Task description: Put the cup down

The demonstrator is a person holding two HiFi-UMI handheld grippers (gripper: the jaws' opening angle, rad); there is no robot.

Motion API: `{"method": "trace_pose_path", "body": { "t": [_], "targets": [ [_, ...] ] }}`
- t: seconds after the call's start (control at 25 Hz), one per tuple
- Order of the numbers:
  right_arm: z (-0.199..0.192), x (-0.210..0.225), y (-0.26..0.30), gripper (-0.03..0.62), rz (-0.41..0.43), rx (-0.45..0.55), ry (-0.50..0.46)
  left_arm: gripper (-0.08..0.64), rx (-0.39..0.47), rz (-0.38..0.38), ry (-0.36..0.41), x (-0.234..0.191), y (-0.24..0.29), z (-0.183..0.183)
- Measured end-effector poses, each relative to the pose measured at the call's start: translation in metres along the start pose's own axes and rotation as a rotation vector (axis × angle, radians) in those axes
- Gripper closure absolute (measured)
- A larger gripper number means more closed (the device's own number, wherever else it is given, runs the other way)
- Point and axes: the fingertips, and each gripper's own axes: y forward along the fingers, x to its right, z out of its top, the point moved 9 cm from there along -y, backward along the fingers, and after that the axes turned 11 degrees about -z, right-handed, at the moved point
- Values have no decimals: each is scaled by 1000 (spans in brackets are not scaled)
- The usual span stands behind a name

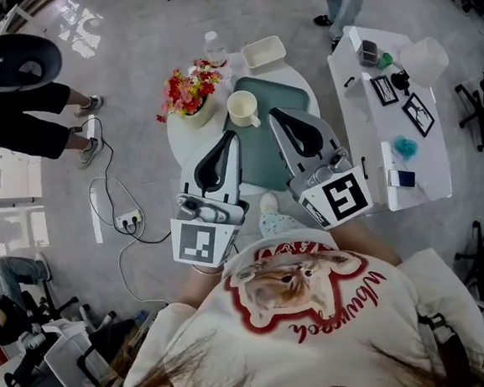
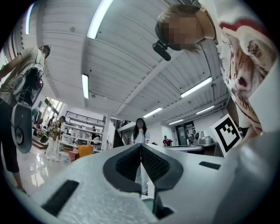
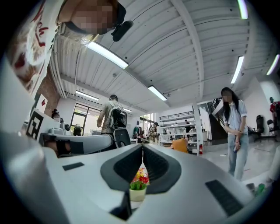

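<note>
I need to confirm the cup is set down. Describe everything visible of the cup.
The cup is a cream mug, glossy like ceramic, with one handle turned toward the person. It stands upright, mouth open and seemingly empty, on the green tray near its far left corner. Only the tray touches it; the left gripper and right gripper, both shut, are clear of it.

The head view's camera sits on the person's head and faces steeply down over the left gripper (image 1: 234,137), the right gripper (image 1: 274,112) and the round table (image 1: 186,147). Each gripper view sits close behind its own jaws, looking along them and tilted up toward the ceiling (image 2: 131,57), which both views share. The right gripper view and the head view share the flower pot (image 1: 190,96).
</note>
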Motion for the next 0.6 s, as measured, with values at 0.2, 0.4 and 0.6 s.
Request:
{"method": "trace_pose_path", "body": {
  "t": [0.2,0.4,0.6],
  "targets": [
    [4,-30,-35,561,-13,2,9,545,5,-18,3,25,-34,8],
    [14,-64,-76,561,-24,12,18,545,10,-30,4,53,-75,22],
    [20,-88,-118,561,-55,8,26,545,-4,-36,-17,83,-109,26]
  ]
}}
